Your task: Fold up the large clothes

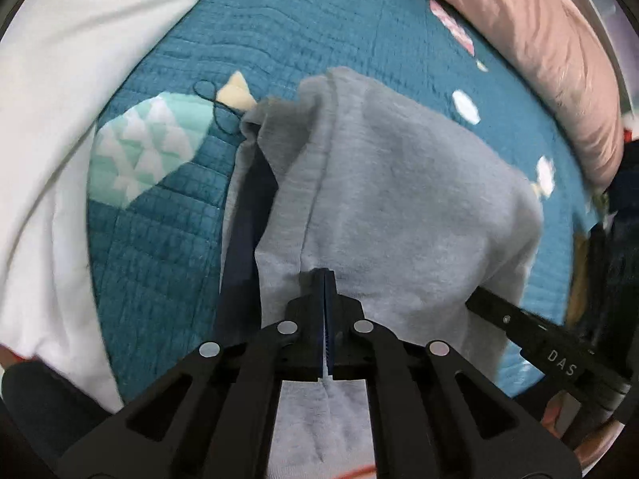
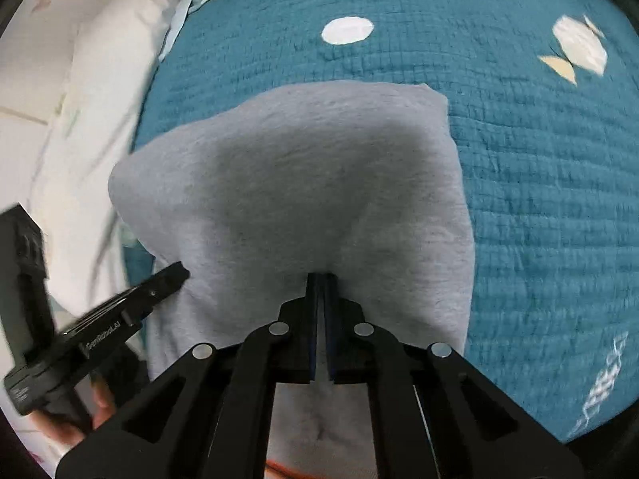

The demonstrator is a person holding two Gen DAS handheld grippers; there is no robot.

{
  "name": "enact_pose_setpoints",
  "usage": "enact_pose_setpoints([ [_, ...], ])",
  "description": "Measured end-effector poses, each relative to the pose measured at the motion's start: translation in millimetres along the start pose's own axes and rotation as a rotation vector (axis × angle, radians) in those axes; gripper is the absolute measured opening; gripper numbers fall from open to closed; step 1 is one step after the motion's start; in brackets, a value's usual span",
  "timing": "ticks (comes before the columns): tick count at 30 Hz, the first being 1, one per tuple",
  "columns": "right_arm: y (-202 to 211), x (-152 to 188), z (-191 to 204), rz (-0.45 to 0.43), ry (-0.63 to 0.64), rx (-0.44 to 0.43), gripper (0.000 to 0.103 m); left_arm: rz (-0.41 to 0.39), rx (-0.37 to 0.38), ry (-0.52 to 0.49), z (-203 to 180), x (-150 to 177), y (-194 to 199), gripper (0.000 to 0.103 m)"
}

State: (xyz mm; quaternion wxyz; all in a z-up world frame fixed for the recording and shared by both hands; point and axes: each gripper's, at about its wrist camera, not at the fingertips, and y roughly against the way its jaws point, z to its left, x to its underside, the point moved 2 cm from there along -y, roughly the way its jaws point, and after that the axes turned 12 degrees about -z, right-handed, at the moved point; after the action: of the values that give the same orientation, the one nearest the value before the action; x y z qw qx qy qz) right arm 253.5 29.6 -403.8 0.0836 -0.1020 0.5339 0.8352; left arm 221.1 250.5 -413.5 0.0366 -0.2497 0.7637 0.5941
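The grey garment (image 1: 399,183) hangs in a draped sheet over the teal quilted bedspread (image 1: 159,239), pinched along its near edge at two places. The left tool (image 1: 325,275) has its jaws closed flat on the cloth, right beside a seam that runs away from the tips; the right tool (image 2: 321,277) is clamped on the same edge further along, with fabric bunching up into its tips. Each tool shows in the other's view as a black arm poking in at the cloth's side, so the two grips sit near each other on one edge.

As to progress, the fold looks to be in mid-carry, not finished. The cloth is lifted at the held edge and falls away from both tools toward the bed, its far end resting or nearly resting on the bedspread (the blur makes the contact hard to judge). In the left view a dark navy strip (image 1: 243,231), perhaps a lining or an inner layer, shows under the grey at the left side, which suggests the garment is already doubled at least once. What seems left is to lay the held edge down over the rest, release, and smooth it.

White bedding (image 1: 52,119) lies to the left of the bedspread and a pink pillow (image 1: 539,60) along its far right, both apart from the garment.
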Motion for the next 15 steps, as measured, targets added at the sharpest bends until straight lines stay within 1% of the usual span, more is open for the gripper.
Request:
enact_pose_setpoints([
  [1,8,-2,-1,0.007,-0.004,-0.015,0.002,-0.001,-0.006,-0.006,-1,-2,4,0.002],
  [2,16,-4,-3,-0.002,-0.001,-0.011,0.003,-0.017,-0.039,-0.04,-5,-5,11,0.002],
  [3,25,-8,-6,-0.023,-0.003,0.004,0.006,-0.038,-0.057,-0.071,-7,-8,18,0.003],
  [4,31,-11,-8,-0.034,-0.009,-0.001,0.008,-0.051,-0.042,-0.081,-8,-12,25,0.003],
  [6,43,-22,-13,-0.058,-0.039,-0.023,0.007,-0.068,0.01,-0.07,-14,-24,36,0.003],
  [9,50,-36,-10,-0.083,-0.057,-0.025,0.008,-0.094,0.027,-0.085,-25,-43,43,0.003],
  [11,51,-46,-9,-0.088,-0.052,-0.025,0.008,-0.098,0.026,-0.097,-39,-54,36,0.003],
  [13,43,-52,-4,-0.089,-0.037,-0.012,0.007,-0.088,0.015,-0.09,-39,-63,25,0.003],
  [14,34,-53,-4,-0.079,-0.036,0.008,0.002,-0.072,-0.004,-0.075,-35,-69,11,0.003],
  [15,22,-56,-8,-0.056,-0.042,0.039,0.002,-0.05,-0.034,-0.067,-29,-72,-5,0.002],
])
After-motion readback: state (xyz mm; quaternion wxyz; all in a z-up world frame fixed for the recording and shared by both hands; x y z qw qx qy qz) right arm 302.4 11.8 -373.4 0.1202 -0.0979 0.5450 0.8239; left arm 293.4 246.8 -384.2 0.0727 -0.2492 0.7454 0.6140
